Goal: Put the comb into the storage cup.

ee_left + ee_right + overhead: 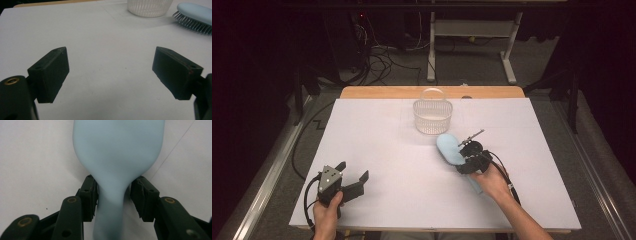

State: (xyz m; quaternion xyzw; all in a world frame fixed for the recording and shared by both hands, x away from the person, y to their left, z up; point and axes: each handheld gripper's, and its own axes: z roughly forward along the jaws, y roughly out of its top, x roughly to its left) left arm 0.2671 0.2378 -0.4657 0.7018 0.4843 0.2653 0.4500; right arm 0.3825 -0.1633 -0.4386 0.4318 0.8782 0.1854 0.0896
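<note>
A pale blue hairbrush (449,148) lies bristles-down on the white table sheet (377,140), right of centre, its head pointing toward the basket. My right gripper (466,160) straddles the brush's narrow neck (112,202). Its pads (140,195) stand beside the neck with a slight gap at one side, so the jaws are open around it. My left gripper (353,171) rests at the near left of the sheet, held in a hand, jaws wide open with nothing between them (110,57). In the left gripper view the hairbrush (195,11) shows its bristles at the far right.
A small white slatted basket (432,117) with a hoop handle stands at the back centre of the sheet, just beyond the brush head; its base (150,7) is visible from the left gripper. A wooden table edge (377,92) runs behind it. Cables and table legs lie on the floor beyond.
</note>
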